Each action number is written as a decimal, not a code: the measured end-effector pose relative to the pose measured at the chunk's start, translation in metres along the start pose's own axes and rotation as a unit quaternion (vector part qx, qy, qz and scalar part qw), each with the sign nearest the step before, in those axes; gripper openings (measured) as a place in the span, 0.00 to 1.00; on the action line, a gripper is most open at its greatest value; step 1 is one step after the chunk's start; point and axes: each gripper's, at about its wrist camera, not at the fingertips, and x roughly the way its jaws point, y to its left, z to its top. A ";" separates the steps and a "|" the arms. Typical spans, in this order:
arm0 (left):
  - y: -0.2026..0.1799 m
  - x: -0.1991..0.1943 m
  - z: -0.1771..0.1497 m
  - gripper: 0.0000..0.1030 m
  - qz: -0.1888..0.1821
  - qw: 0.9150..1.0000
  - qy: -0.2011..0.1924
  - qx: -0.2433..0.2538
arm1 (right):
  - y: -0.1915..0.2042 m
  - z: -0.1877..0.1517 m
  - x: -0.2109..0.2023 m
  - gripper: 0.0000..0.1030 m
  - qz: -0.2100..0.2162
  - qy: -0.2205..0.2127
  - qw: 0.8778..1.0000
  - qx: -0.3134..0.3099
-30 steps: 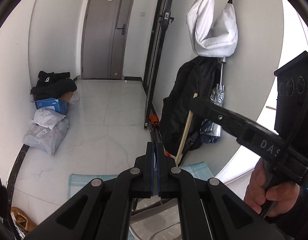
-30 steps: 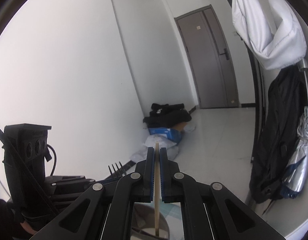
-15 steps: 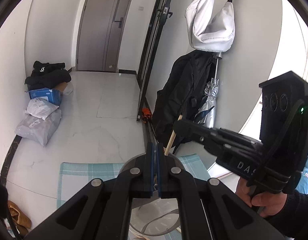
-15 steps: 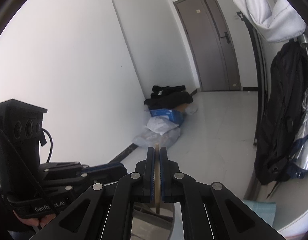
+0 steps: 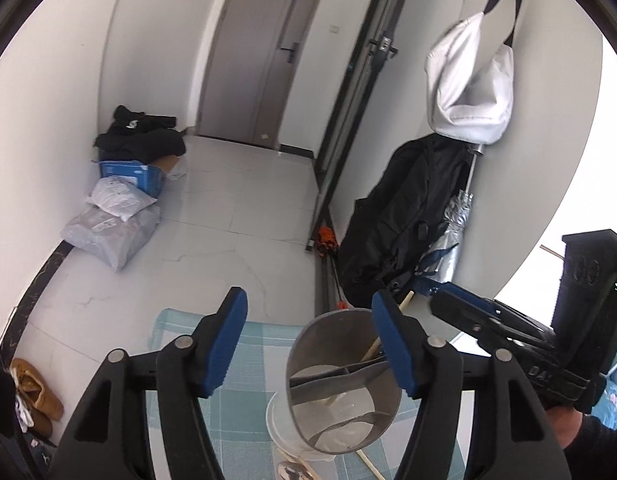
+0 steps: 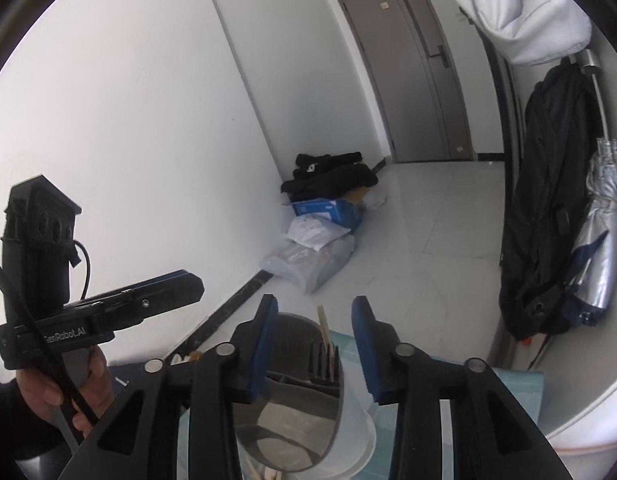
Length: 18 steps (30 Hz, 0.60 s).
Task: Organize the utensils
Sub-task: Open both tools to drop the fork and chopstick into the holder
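A steel utensil cup [image 5: 340, 380] stands on the table inside a white plastic tub [image 5: 282, 436]. Its rim sits partly between the spread pads of my left gripper [image 5: 310, 340], whose jaws are opening and touch nothing. Inside the cup lean a black fork [image 5: 348, 374] and a wooden chopstick [image 5: 406, 301]. In the right wrist view the cup [image 6: 292, 400] shows the fork's tines [image 6: 323, 360] pointing up. The chopstick [image 6: 322, 320] rises free between the opening jaws of my right gripper [image 6: 316, 348]. Each gripper shows in the other's view: right gripper [image 5: 440, 300], left gripper [image 6: 180, 288].
A teal checked cloth [image 5: 180, 344] covers the table under the tub, and another chopstick [image 5: 368, 460] lies on it. Beyond are a tiled floor, parcels [image 5: 112, 232] by the left wall, a black backpack [image 5: 396, 220], a folded umbrella [image 5: 452, 236] and shoes [image 5: 36, 396].
Both grippers were shut and are now spread apart. The chopstick has left the right gripper's pads and stands in the cup. The fork has left the left gripper and sits in the cup too.
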 end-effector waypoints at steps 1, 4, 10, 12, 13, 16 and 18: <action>0.000 -0.004 -0.001 0.68 0.012 1.000 -0.001 -0.006 | 0.001 0.000 -0.005 0.44 -0.004 -0.003 1.000 0.001; 0.000 -0.016 -0.004 0.71 0.031 0.999 -0.012 -0.013 | 0.007 0.000 -0.019 0.46 -0.010 -0.011 1.000 0.001; -0.004 -0.043 -0.011 0.81 0.068 0.997 -0.029 -0.028 | 0.022 -0.005 -0.047 0.56 -0.024 -0.027 0.999 0.005; -0.007 -0.052 -0.014 0.83 0.076 0.996 -0.036 -0.029 | 0.029 -0.009 -0.059 0.59 -0.023 -0.036 0.999 0.006; -0.008 -0.056 -0.016 0.84 0.078 0.996 -0.038 -0.029 | 0.033 -0.011 -0.063 0.61 -0.023 -0.039 0.999 0.006; -0.013 -0.068 -0.022 0.90 0.085 0.995 -0.048 -0.033 | 0.042 -0.017 -0.076 0.63 -0.023 -0.043 0.999 0.008; -0.017 -0.078 -0.027 0.92 0.089 0.994 -0.060 -0.030 | 0.048 -0.021 -0.085 0.66 -0.026 -0.047 0.999 0.006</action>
